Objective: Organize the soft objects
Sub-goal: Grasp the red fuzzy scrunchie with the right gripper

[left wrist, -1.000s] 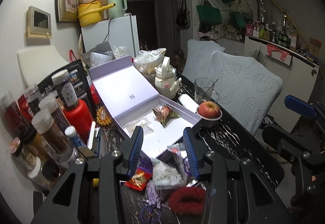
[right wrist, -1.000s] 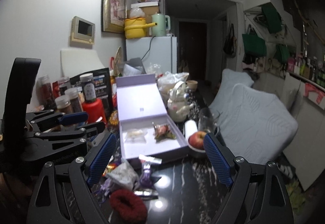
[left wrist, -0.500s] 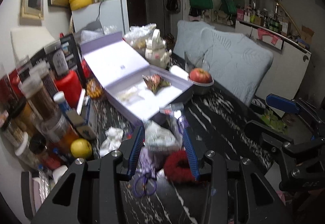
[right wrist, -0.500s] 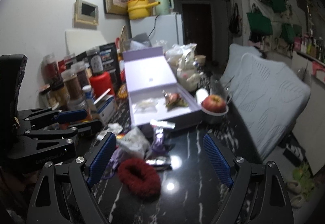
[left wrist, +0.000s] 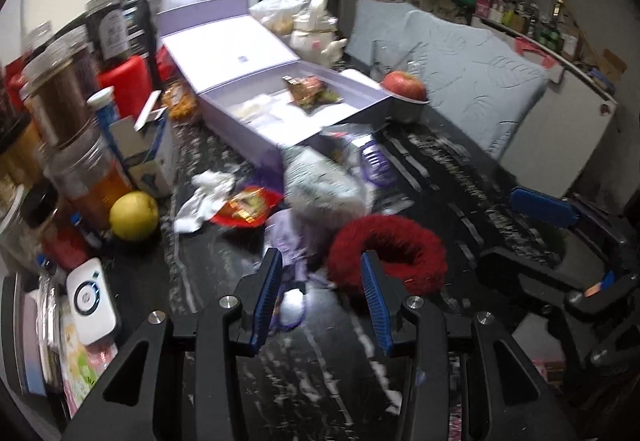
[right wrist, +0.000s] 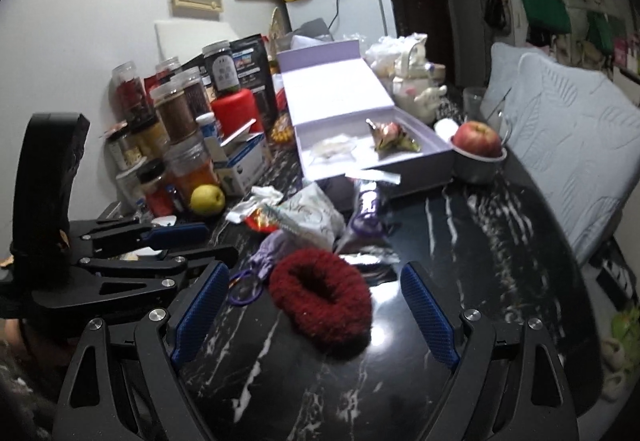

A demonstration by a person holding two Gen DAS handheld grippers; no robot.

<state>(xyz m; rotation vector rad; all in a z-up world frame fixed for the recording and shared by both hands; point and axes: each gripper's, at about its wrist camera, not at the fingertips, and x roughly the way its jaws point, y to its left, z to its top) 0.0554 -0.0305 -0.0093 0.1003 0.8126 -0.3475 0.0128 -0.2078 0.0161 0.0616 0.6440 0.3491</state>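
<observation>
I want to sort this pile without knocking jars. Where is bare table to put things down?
Bare black table lies right of the red scrunchie, between it and the apple bowl. The open lilac box has floor space too. The jars along the wall and the wrapper pile are crowded.

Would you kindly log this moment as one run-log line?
left gripper: narrow, empty | right gripper: open, empty | fuzzy red scrunchie: on black marble table | purple box: open
</observation>
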